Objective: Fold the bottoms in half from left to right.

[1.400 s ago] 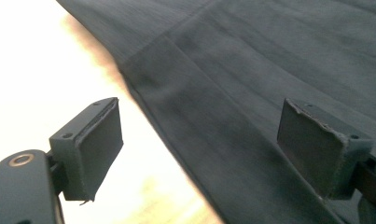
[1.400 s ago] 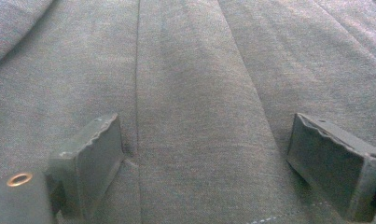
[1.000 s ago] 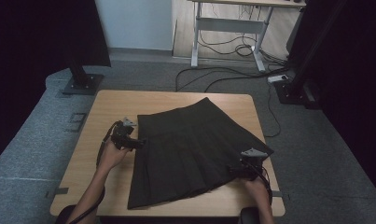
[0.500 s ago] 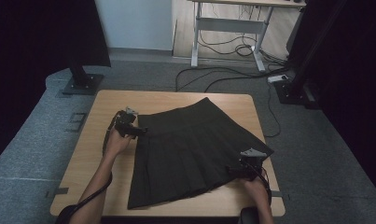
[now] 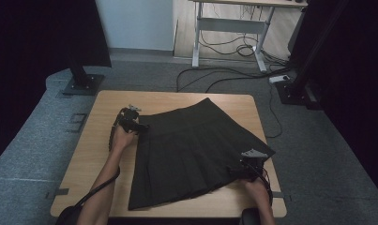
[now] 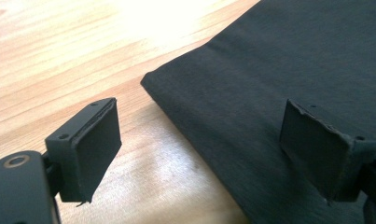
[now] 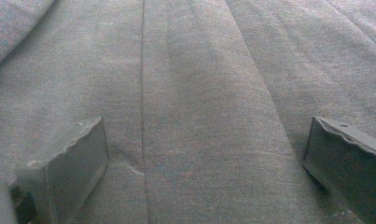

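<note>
Left tongs [image 5: 140,126] have slid up along the skirt's left edge since a second ago, from mid-edge to the waistband corner [image 6: 150,81]; right tongs [image 5: 237,172] haven't budged. Black pleated skirt [image 5: 191,150] lies flat and spread across the middle of the bench [image 5: 97,154], waistband at the far side, hem toward the person.

Left tongs: jaws wide open, nothing gripped, one pad [image 6: 99,147] over bare bench just left of the skirt, the other above the cloth, so they straddle the waistband corner. Right tongs, at the skirt's near right hem corner, also gape wide with nothing pinched; pleated fabric [image 7: 199,116] runs flat between the pads.

Risks: closing the left tongs this high would likely catch only the top layer or miss the edge; if the right drags on the cloth, the pleats may bunch.

Left forearm [image 5: 107,183] reaches forward beside the skirt's left edge, wrist low, tongs aimed right at the corner. Right hand [image 5: 258,192] sits near the bench's front right edge, tongs aimed over the hem.
</note>
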A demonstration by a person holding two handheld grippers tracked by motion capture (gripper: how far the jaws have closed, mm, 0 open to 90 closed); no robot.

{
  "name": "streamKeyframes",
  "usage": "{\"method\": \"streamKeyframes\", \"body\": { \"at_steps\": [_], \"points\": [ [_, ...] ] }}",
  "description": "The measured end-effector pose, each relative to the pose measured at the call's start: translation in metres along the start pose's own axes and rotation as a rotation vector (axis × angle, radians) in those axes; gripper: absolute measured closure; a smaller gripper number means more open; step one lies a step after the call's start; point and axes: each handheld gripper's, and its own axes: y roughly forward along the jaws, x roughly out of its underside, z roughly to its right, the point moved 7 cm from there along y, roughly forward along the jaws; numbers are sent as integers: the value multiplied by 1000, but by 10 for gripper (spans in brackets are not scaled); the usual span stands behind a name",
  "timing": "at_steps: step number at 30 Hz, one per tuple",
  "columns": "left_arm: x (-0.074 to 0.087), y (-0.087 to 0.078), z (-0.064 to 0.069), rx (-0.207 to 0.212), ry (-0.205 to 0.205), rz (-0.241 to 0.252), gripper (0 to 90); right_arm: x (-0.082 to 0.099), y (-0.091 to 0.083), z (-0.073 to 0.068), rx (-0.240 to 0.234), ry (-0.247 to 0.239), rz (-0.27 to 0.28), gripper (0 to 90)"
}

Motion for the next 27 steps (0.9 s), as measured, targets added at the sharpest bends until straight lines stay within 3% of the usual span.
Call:
{"method": "streamKeyframes", "body": {
  "at_steps": [5,8,10,22,27],
  "points": [
    [9,12,-5,2,-17,-23,122,0,0,0,1,1,0,0],
    [13,15,-6,38,-76,4,120,0,0,0,0,0,-1,0],
    [16,15,-7,32,-76,26,87,0,0,0,-2,-2,-6,0],
    [18,13,-8,26,-87,30,83,-5,-4,-1,-10,-26,-39,20],
    [18,13,-8,26,-86,30,85,-17,-13,-15,-50,-41,-8,30]
  ]
}}
